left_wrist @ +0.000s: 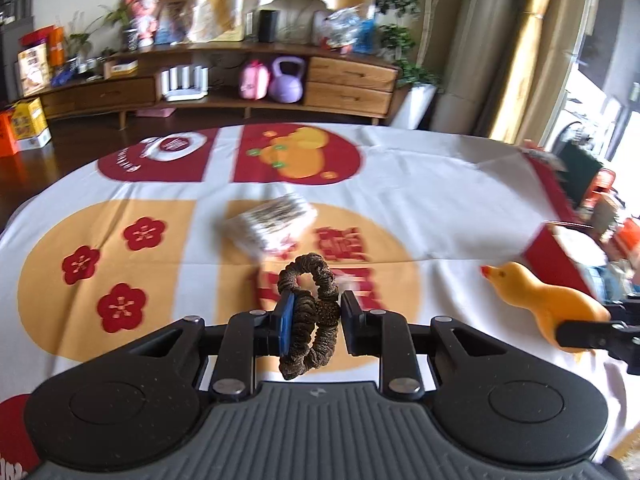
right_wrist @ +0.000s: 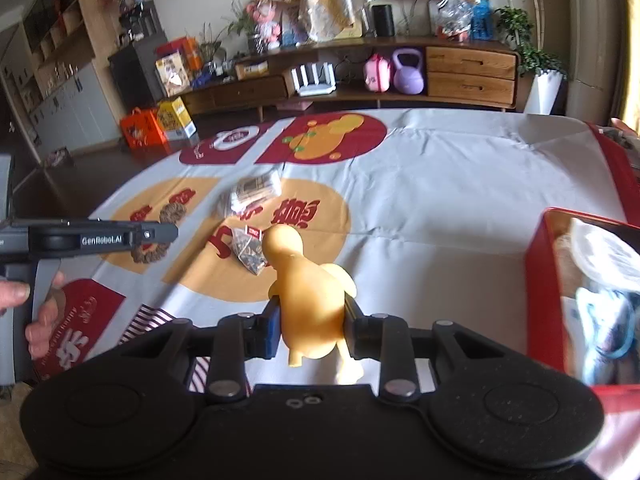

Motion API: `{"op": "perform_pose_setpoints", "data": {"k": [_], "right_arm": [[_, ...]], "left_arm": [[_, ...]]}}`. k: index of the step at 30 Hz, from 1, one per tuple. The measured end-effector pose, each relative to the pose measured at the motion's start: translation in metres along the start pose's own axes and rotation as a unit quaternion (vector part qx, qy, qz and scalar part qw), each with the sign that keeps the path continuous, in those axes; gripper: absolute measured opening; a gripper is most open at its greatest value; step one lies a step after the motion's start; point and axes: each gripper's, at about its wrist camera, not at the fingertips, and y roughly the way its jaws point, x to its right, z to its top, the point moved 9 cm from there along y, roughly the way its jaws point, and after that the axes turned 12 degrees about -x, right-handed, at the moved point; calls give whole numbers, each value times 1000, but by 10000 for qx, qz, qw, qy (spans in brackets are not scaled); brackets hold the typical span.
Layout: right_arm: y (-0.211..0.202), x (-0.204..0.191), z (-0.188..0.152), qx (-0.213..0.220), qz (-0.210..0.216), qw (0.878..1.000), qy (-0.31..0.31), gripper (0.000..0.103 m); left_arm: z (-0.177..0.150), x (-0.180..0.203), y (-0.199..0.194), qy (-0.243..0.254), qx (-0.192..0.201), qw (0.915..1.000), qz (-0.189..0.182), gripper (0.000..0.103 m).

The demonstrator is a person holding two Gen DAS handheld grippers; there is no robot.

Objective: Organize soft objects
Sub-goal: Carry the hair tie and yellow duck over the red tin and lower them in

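Presently the left gripper (left_wrist: 314, 314) is clamped on a brown scrunchie (left_wrist: 308, 312), its fingers narrow, the loop pinched between the blue pad and the black one and lifted off the cloth. Part of the loop rises ahead of the fingertips and part hangs behind them toward the camera body.

The right gripper (right_wrist: 310, 316) is closed on a yellow rubber duck (right_wrist: 308, 296), pads pressed against both flanks of the body, fingers moderately narrow. The duck's head points away from the fingers, its underside hanging back toward the camera body; it is clear of the cloth.

Ahead of the left fingertips, on the printed tablecloth (left_wrist: 420, 184), lies a plastic-wrapped tissue pack (left_wrist: 272, 220), blurred, apart from the scrunchie. Just beyond the duck's head in the right wrist view lies a small clear packet with a red label (right_wrist: 248, 250), and farther out the same tissue pack.

To the right of the right fingers stands a red box (right_wrist: 538, 280), open-topped, holding pale cloth items whose detail cannot be made out. It is near but not touching the duck.

To the left of the right fingers the left gripper shows side-on, with the person's hand (right_wrist: 40, 312) on its grip. Nothing lies between either pair of fingers and the box.
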Motion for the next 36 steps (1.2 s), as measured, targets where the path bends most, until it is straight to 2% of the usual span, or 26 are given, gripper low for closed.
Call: {"op": "perform_pose_setpoints", "data": {"k": [8, 16, 25, 36], "right_arm": [[-55, 12, -13, 342, -45, 9993, 161, 30], [-94, 45, -29, 601, -219, 9970, 434, 30], [-124, 107, -40, 864, -540, 9908, 892, 30], [-142, 190, -45, 1015, -960, 9812, 1329, 30]], "left_arm": [[1, 71, -36, 388, 111, 9982, -440, 24], [4, 152, -47, 848, 174, 9928, -826, 24], [9, 244, -37, 1291, 132, 9846, -1167, 24], [18, 329, 6, 1630, -142, 9772, -1356, 24]]}}
